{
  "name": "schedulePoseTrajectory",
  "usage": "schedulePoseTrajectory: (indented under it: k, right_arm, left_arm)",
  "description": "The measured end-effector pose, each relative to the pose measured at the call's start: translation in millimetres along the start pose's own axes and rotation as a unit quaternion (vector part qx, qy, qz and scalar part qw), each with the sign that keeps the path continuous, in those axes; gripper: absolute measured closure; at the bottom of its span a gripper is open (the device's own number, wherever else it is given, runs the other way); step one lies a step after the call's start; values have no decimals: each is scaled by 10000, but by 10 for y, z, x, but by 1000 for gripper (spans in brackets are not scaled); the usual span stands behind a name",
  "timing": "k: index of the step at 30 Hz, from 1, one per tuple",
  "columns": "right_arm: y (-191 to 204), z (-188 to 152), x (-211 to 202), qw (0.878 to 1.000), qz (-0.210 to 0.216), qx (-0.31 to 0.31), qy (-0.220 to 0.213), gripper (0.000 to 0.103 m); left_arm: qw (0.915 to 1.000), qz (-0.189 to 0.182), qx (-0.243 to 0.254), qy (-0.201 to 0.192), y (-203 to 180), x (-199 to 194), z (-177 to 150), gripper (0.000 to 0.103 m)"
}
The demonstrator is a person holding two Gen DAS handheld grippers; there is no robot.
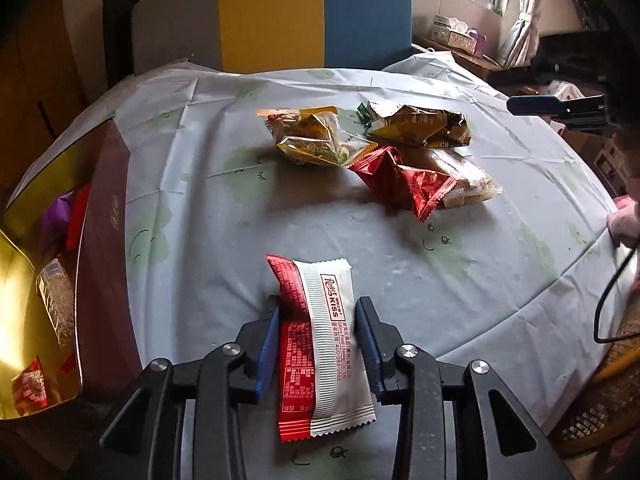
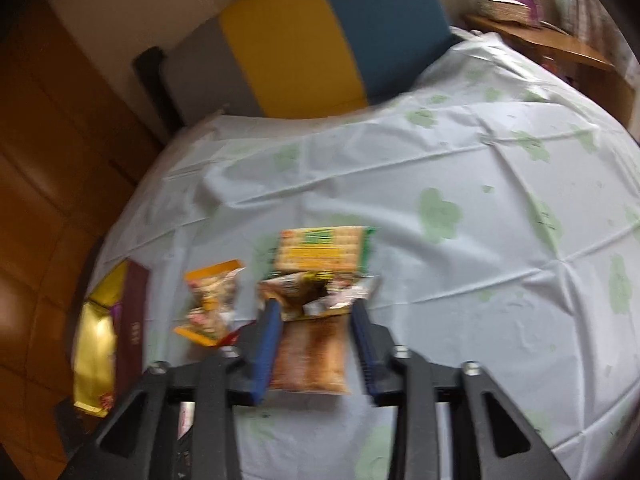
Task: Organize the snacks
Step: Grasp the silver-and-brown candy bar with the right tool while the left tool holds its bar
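Left gripper (image 1: 318,344): jaws apart, straddling the red-and-white packet; the blue pads stand at its two long edges, and whether they press on it cannot be told.
Red-and-white packet (image 1: 322,354): flat on the tablecloth at 6 o'clock in the left wrist view, long axis running toward 12, printed "KISS".
Right gripper (image 2: 314,334): jaws apart around a clear-wrapped brown biscuit pack, a gap showing on either side of the pack; this view is blurred.
Biscuit pack (image 2: 310,360): on the cloth at 6 o'clock in the right wrist view, between the blue fingers.
Snack pile: in the left wrist view, just past centre toward 12 to 1 o'clock; an orange-yellow bag (image 1: 316,136), a crumpled gold bag (image 1: 420,124), a red foil packet (image 1: 404,180) overlapping the biscuit pack.
Green cracker pack (image 2: 320,250): just beyond the right gripper's fingertips, toward 12 o'clock.
Box (image 1: 102,240): dark red outside, gold lining, at 9 o'clock on the table edge; several packets already inside.
Tablecloth (image 1: 224,240): pale with green prints, creased.
Chair (image 1: 272,16): grey, yellow and blue back at 12 o'clock beyond the table.
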State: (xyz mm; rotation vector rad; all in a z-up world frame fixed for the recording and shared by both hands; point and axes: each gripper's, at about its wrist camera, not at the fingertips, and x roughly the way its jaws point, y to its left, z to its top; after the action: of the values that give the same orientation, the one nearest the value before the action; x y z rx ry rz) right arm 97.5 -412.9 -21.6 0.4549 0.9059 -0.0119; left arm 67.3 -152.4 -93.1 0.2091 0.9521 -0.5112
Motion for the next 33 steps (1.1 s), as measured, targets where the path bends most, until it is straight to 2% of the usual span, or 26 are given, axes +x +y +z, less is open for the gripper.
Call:
schedulePoseTrajectory:
  k: [2,6,10,12,17,18,19,21,24,27,33]
  right_arm:
    - [178,-50,39,9989,-58,-463,28,39]
    - [500,-151,189,9851,-654,-1584,174,38]
    - [724,-190,364,9563,-1253,-2618,348,38]
    - [791,-163,489,9427,-1320,-3016,530,38]
    - [837,-147,886,8967,-1858,-3888,1012,38]
    - [838,-146,962,8927,-1895,-3940,1097,39]
    - [826,-144,1035,8928,-1842,-3928,1211,40]
    - [811,-164,1146,8921,-1873,-3917,1246,54]
    - [771,-152,1125,9071,-1792,-3666,1033,66]
    - [747,-171,969,9171,-1697,-3518,796,71]
    - [748,-205,514,9395,-1412,-3089,454,72]
  left_arm:
    - [10000,-24,-6,-1,20,-6,7,65]
    - [9999,-123,-71,-21,44,5,2,65]
    - [9997,-191,-142,-56,64,12,-5,65]
    - [9995,-230,-197,-58,81,14,-6,65]
    - [9992,-292,-249,-66,103,12,-11,65]
    - [9992,-294,-253,-71,101,12,-13,65]
    - [9992,-292,-257,-75,98,14,-12,65]
    - [9991,-300,-273,-76,99,16,-13,65]
    - [9991,-314,-284,-88,101,20,-16,65]
    - [9992,-290,-275,-100,92,22,-17,65]
    - [9991,-279,-292,-118,87,19,-26,64]
